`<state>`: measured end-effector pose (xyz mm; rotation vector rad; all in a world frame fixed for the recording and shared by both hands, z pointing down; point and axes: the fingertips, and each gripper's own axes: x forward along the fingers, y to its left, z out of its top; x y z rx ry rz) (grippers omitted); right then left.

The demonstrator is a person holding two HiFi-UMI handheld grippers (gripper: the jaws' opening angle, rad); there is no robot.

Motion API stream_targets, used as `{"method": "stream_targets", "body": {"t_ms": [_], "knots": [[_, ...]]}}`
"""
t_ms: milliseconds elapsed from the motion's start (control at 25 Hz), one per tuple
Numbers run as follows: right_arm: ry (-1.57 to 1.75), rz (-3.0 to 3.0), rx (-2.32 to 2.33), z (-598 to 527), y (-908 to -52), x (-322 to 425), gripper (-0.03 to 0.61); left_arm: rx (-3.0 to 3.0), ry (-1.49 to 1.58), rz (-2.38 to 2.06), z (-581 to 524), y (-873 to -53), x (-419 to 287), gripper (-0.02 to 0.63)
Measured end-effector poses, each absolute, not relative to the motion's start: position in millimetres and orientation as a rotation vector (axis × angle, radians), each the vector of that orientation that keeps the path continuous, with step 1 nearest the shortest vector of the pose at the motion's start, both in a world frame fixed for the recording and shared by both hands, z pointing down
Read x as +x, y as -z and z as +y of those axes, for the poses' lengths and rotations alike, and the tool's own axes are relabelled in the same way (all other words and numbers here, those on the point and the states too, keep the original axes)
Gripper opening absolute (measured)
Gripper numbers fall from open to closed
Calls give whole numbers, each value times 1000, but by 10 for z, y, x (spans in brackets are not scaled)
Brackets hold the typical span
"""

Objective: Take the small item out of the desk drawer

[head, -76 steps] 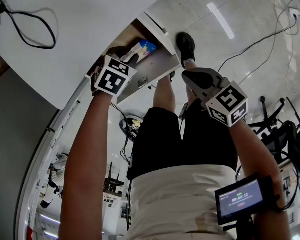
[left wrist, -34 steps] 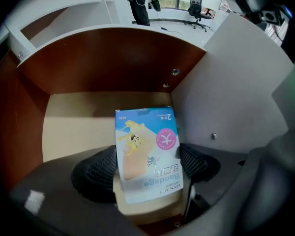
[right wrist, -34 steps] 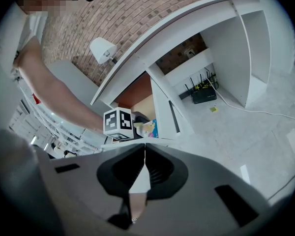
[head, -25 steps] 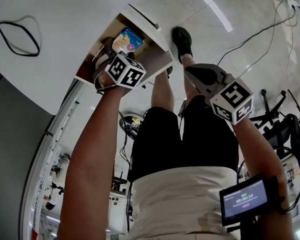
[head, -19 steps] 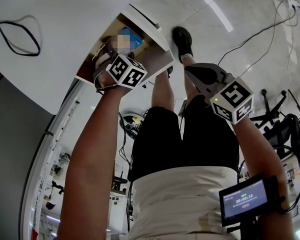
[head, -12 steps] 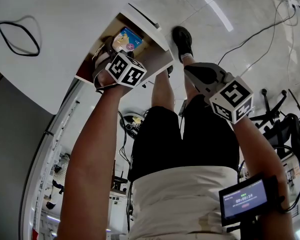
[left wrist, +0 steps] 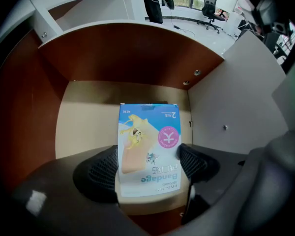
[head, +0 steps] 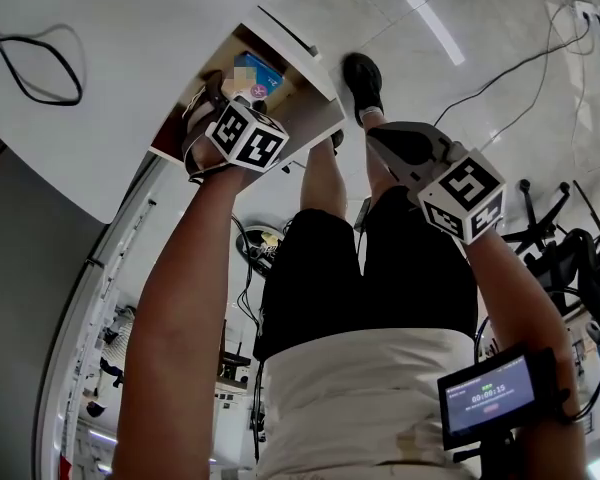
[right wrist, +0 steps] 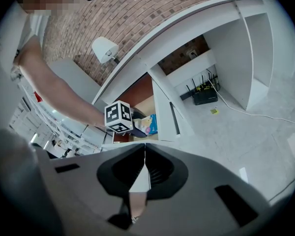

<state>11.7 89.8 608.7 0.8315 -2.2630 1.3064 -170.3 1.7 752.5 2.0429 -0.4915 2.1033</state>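
A blue and white bandage box lies in the open brown-lined desk drawer. My left gripper reaches into the drawer, and its two black pads press the box's left and right sides. In the head view the left gripper is at the drawer under the white desk, just below the box. My right gripper hangs apart to the right over the floor, its jaws shut with nothing between them. The right gripper view shows those shut jaws and, further off, the box.
A black cable loops on the white desk top. The person's legs and a black shoe are below the drawer. Cables run over the tiled floor, office chairs stand at the right, and a router sits under the desk.
Over three seconds my left gripper has gone deeper into the drawer and closed around the box. In the last second it has barely moved. The right gripper has stayed where it was.
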Motion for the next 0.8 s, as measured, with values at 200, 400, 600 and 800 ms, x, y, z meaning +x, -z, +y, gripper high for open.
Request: {"method": "stream_targets", "body": {"t_ms": [200, 400, 600, 800], "knots": [[-1289, -2264, 829, 854, -6078, 78, 6, 2055, -2076, -493, 51, -7503, -1682, 388], [-1281, -2275, 807, 855, -6070, -27, 6, 2037, -2053, -516, 65, -7447, -1742, 388], [-1257, -2278, 783, 867, -6061, -44, 6, 2026, -2007, -552, 127, -7345, -1718, 388], [-1240, -2286, 774, 847, -5997, -102, 6, 2012, -1961, -578, 221, -7180, -1740, 388]]}}
